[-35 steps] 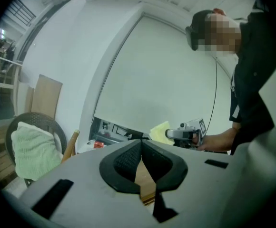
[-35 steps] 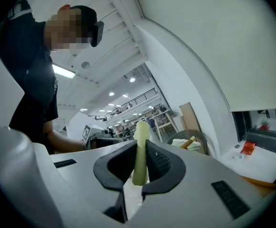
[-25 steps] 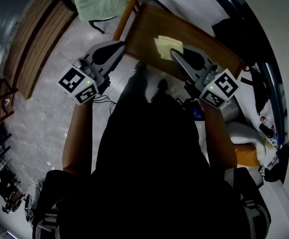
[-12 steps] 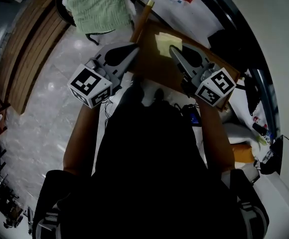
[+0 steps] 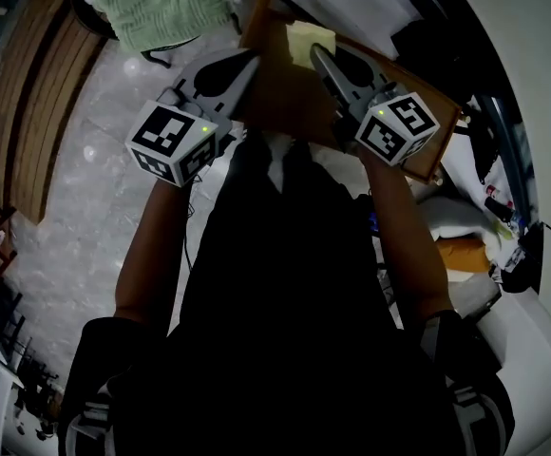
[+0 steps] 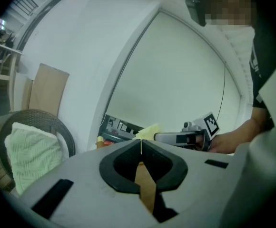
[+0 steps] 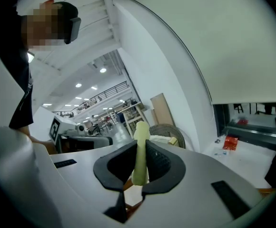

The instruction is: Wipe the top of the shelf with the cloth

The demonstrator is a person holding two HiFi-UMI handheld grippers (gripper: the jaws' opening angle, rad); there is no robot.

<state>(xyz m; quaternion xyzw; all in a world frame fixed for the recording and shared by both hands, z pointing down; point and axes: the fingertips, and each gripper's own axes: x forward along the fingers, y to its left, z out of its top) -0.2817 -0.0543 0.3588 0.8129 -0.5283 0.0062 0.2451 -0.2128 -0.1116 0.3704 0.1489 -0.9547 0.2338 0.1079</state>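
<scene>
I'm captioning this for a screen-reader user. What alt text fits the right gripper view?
The right hand-held gripper grips a pale yellow cloth, which stands upright between its shut jaws. Beyond it are the left hand-held gripper at left, a wicker chair and a white wall.

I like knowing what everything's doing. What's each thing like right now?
left gripper: shut, empty.
right gripper: shut on the cloth.
cloth: pinched between the right gripper's jaws.
green towel: draped over the chair.
shelf: wooden top mostly bare.
</scene>
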